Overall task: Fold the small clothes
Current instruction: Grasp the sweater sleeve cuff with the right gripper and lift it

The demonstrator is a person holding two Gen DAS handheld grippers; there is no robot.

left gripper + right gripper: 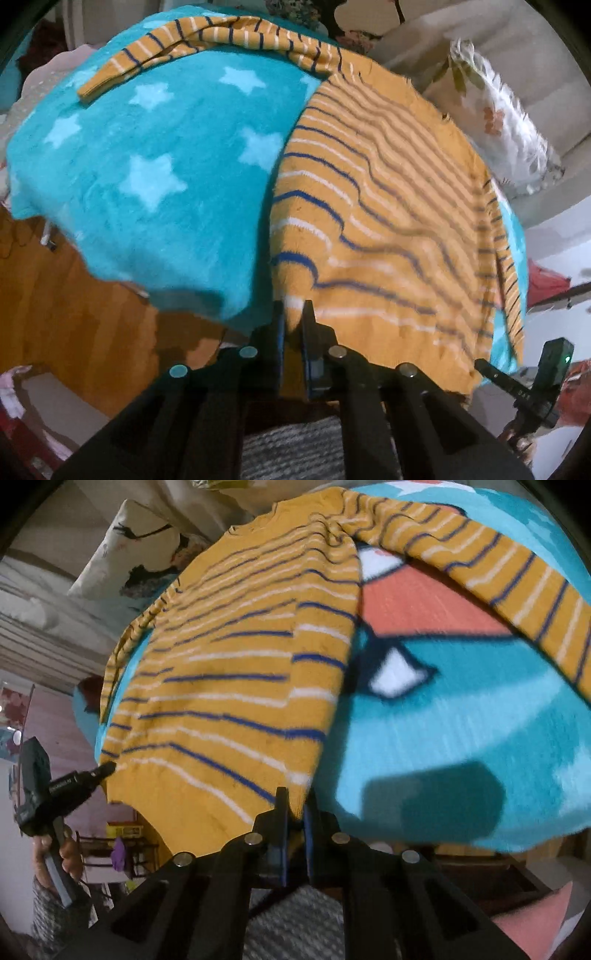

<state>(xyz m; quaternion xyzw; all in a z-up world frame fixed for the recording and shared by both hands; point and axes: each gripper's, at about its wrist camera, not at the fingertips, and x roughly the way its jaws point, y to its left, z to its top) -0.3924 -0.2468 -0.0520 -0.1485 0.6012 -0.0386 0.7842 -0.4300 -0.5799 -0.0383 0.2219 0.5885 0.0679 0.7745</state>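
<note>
A small mustard-yellow sweater (388, 206) with blue and white stripes lies spread on a teal blanket (159, 177). My left gripper (293, 314) is shut on the sweater's bottom hem at its left corner. My right gripper (295, 801) is shut on the hem at the sweater's (236, 686) right corner. One sleeve (207, 40) stretches out left across the blanket; the other sleeve (491, 572) stretches right. Each gripper shows in the other's view: the right one (491, 369) and the left one (103, 770) at the hem's far corners.
The teal blanket (480, 720) has pale stars and an orange-and-white pattern and hangs over the front edge. A floral pillow (495, 122) lies beyond the sweater. Orange wood (74, 314) shows below the blanket. A chair (110, 853) stands at lower left.
</note>
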